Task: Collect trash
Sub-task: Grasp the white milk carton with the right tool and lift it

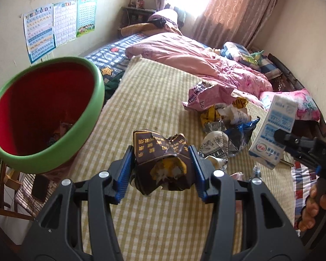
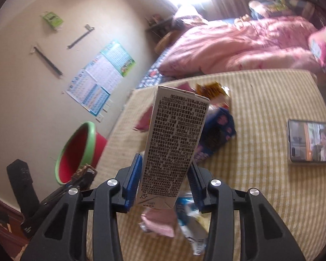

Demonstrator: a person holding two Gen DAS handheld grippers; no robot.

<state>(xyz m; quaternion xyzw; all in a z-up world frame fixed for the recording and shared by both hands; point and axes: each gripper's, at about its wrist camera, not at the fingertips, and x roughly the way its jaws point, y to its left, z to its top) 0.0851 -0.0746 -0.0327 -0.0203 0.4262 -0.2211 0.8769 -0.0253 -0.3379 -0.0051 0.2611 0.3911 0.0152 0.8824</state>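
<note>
above the bed point(image 1: 163, 82), our left gripper point(image 1: 163, 165) pinches a brown wrapper point(image 1: 160, 150) beside the bin point(image 1: 54, 150) rim; our right gripper point(image 2: 165, 180) clamps a carton point(image 2: 173, 139).

Glossy crumpled wrapper point(image 1: 163, 152), matt carton point(image 2: 173, 143)

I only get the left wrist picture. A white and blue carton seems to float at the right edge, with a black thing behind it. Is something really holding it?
Observer: Yes. The right wrist view shows the right gripper with a blue pad pressed on each side of the white and blue paper carton.
Operator: Is there anything on the bed that I can't see?
Observer: A flat black smartphone with a video playing. It lies on the yellow checked sheet, to the right of the carton.
</note>
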